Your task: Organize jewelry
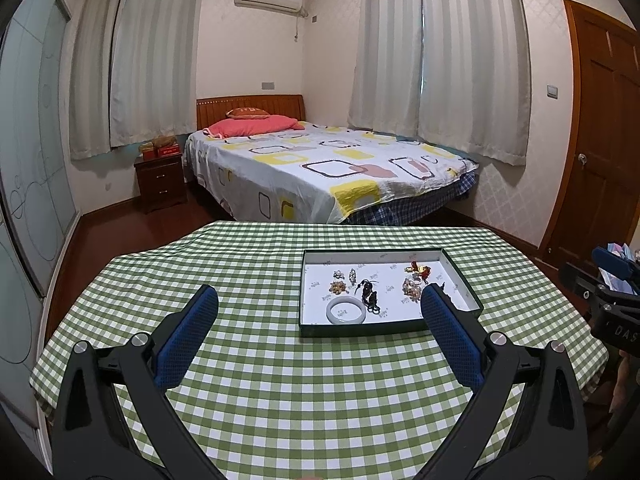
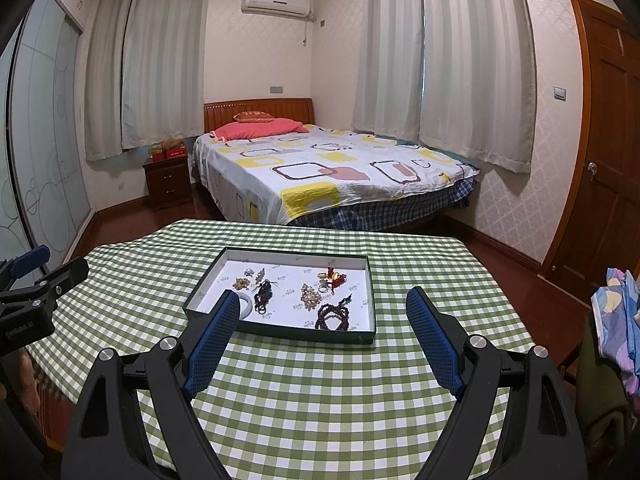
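Both grippers are hovering wide apart, holding nothing, before the jewelry tray [image 2: 370, 296]. The right gripper [image 2: 322, 300] is showing dark beads [image 2: 332, 316] at the tray's near corner; the left gripper [image 1: 320, 300] is blocking them.

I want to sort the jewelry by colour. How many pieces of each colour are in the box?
Pale bangle: 1
Black cord piece: 1
Dark red bead bracelet: 1
Red and gold charm: 1
Tan bead clusters: 2
Small silvery pieces: 3
Total: 9

Soft, even indoor light fills both views, with faint daylight glowing through the closed pale curtains [image 1: 460, 60]. Both are sharp. Fisheye bending curves the edges, and the corners go black.
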`<state>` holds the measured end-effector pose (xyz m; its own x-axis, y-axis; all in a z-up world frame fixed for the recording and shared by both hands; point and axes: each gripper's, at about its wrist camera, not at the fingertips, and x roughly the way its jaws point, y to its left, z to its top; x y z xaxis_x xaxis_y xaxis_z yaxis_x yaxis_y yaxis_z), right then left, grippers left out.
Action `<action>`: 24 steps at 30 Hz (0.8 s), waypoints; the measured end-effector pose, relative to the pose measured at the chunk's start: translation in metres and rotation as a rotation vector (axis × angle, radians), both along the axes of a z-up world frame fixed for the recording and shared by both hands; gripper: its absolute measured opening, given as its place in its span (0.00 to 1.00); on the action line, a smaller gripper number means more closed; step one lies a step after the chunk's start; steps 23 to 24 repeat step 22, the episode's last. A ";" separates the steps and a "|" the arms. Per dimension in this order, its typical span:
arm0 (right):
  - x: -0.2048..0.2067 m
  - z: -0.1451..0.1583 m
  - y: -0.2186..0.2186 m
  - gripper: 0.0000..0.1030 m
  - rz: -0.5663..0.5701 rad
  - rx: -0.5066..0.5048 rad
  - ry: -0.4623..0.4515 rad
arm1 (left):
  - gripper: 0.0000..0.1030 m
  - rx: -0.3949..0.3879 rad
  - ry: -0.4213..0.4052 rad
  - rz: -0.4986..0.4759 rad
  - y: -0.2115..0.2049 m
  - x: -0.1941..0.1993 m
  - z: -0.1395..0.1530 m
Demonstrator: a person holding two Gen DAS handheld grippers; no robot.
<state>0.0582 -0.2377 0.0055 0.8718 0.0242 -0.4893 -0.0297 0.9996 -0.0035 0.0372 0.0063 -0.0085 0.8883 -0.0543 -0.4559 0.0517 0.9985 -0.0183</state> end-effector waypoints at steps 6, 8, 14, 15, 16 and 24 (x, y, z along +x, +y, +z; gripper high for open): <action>-0.001 -0.002 0.000 0.80 -0.003 0.001 0.002 | 0.96 -0.026 0.040 0.037 0.008 0.007 -0.006; 0.000 -0.003 0.000 0.80 -0.003 0.001 0.003 | 0.96 -0.020 0.036 0.043 0.009 0.007 -0.007; 0.001 -0.006 -0.001 0.80 -0.008 0.001 0.009 | 0.96 -0.011 0.051 0.048 0.012 0.013 -0.013; 0.003 -0.008 -0.001 0.80 -0.010 0.002 0.011 | 0.96 -0.011 0.060 0.051 0.013 0.016 -0.015; 0.004 -0.009 -0.002 0.80 -0.013 0.002 0.014 | 0.96 -0.015 0.071 0.049 0.014 0.018 -0.018; 0.017 -0.025 -0.013 0.80 -0.036 0.009 0.038 | 0.96 -0.013 0.132 0.064 0.021 0.037 -0.037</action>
